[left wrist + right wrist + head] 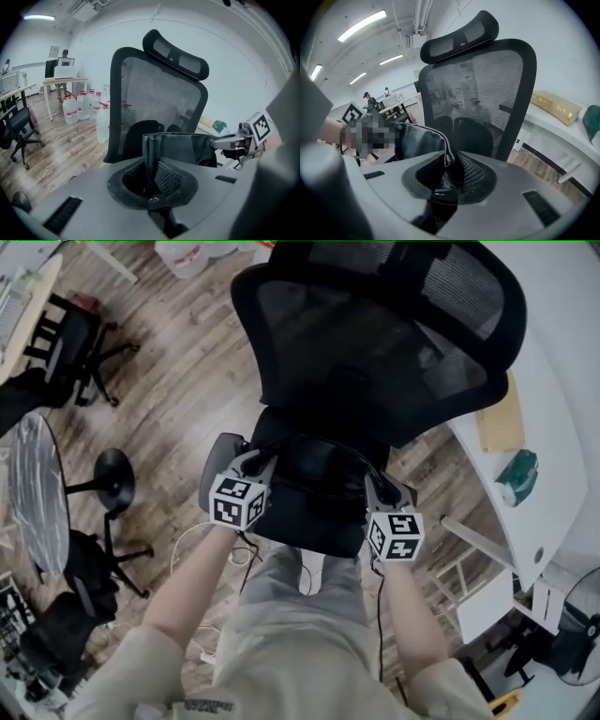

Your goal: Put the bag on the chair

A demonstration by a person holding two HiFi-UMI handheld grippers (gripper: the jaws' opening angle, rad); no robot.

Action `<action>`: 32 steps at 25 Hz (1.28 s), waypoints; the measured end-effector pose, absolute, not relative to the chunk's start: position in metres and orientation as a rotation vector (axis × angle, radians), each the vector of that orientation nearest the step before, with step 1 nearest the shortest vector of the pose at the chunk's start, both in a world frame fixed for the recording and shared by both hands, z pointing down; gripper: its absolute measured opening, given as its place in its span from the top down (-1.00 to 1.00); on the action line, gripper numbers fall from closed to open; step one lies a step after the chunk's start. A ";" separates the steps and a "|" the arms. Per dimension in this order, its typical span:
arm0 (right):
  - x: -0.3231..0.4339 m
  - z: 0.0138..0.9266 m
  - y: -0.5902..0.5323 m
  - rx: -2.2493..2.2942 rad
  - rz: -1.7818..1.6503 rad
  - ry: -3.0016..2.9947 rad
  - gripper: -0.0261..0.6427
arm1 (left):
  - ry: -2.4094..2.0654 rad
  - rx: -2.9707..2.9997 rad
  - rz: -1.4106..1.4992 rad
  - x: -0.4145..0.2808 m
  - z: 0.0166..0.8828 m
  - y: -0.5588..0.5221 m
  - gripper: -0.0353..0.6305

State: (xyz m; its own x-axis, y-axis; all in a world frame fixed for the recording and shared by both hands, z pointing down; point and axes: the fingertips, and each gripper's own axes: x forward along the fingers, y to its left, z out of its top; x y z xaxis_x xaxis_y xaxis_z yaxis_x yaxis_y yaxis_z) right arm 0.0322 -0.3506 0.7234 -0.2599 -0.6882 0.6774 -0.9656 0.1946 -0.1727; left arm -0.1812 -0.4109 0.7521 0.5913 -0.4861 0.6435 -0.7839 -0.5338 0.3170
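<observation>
Bag (183, 147) edge between left and right jaws

Chair (375, 343): back of black open-weave mesh in a smooth matt plastic frame. Bag (314, 479): black, soft, leather-like, creased, with a dull sheen. Floor (178, 362): wood-grain planks, satin finish. Left gripper (152, 180) and right gripper (454, 176): matt grey plastic shells; black pads (168, 177) with a rough, dimpled surface. Desk (562, 427): white, smooth.
</observation>
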 end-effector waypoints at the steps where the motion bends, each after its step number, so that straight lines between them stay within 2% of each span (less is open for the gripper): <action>1: 0.032 0.731 -0.349 1.538 0.818 -2.016 0.67 | -0.997 2.223 0.670 -0.181 0.759 -0.410 0.77; 14: 0.037 0.827 -0.302 1.379 0.903 -1.826 0.62 | -0.937 2.139 0.837 -0.179 0.837 -0.373 0.76; 22: 0.032 0.841 -0.299 1.328 0.942 -1.840 0.59 | -0.972 2.104 0.825 -0.189 0.857 -0.363 0.75; 25: 0.031 0.844 -0.300 1.293 0.978 -1.838 0.51 | -0.991 2.055 0.851 -0.195 0.864 -0.361 0.67; 27: 0.032 0.844 -0.297 1.247 0.997 -1.813 0.37 | -0.979 2.044 0.867 -0.196 0.864 -0.356 0.45; 32: 0.037 0.827 -0.294 1.204 0.973 -1.801 0.24 | -1.008 2.040 0.862 -0.204 0.849 -0.348 0.28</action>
